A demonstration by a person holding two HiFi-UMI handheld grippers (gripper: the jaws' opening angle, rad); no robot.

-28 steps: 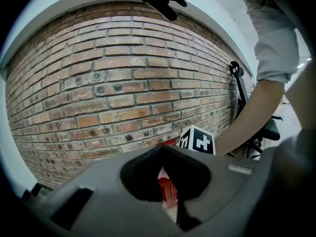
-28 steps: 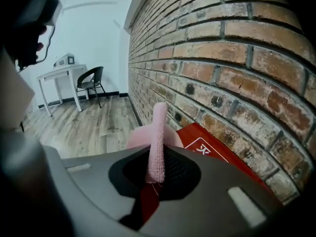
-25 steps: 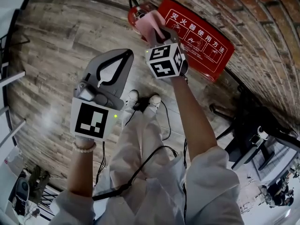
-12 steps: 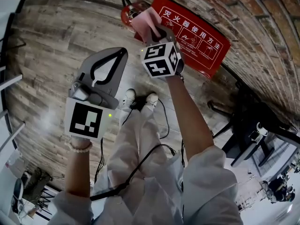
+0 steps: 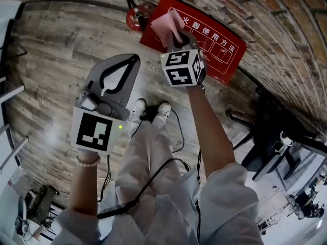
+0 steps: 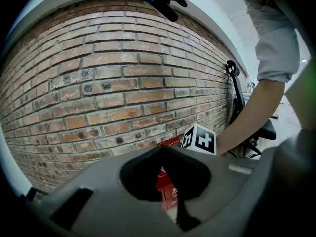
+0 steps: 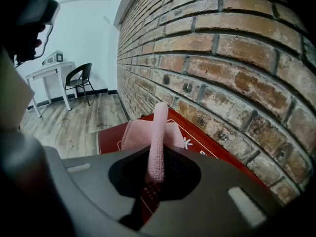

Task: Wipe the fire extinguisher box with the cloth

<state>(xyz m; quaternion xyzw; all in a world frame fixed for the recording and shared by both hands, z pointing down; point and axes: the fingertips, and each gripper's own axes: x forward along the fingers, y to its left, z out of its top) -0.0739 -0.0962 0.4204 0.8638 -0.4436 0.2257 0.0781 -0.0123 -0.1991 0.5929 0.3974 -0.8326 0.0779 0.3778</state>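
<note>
Fire extinguisher box [image 5: 225,60]: red, white-lettered, down on the floor [image 5: 56,45] at the foot of the brick wall [image 5: 286,29], toward the upper right of the head view.

Farthest left, grey wood planking. Next, the left gripper [image 5: 134,60], held up over the planks and well apart from the box. Jaws clenched tip to tip, nothing between them. In the left gripper view, tips of the left gripper [image 6: 161,147] meeting in a point. Through the opening behind them, only a sliver of the red box [image 6: 165,189], with brick wall [image 6: 113,83] filling the rest.

Just beside the box's left end, a red extinguisher [image 5: 139,17] with a black handle.

Then the right gripper [image 5: 176,35], arm stretched toward the box, jaws clamped on the pink cloth [image 5: 166,24]. Cloth bunched over the box's left end. In the right gripper view, a narrow fold of cloth [image 7: 157,127] rising from between the jaws, the rest spread across the box's red top [image 7: 109,138]. Pressed on it or just above it, not clear. Brick wall [image 7: 222,58] close on the right there.

Under the two grippers, white shoes [image 5: 163,107] on the planks, with a black cable [image 5: 180,131] trailing from them. Far right, a black office chair [image 5: 268,137] near the wall.
</note>
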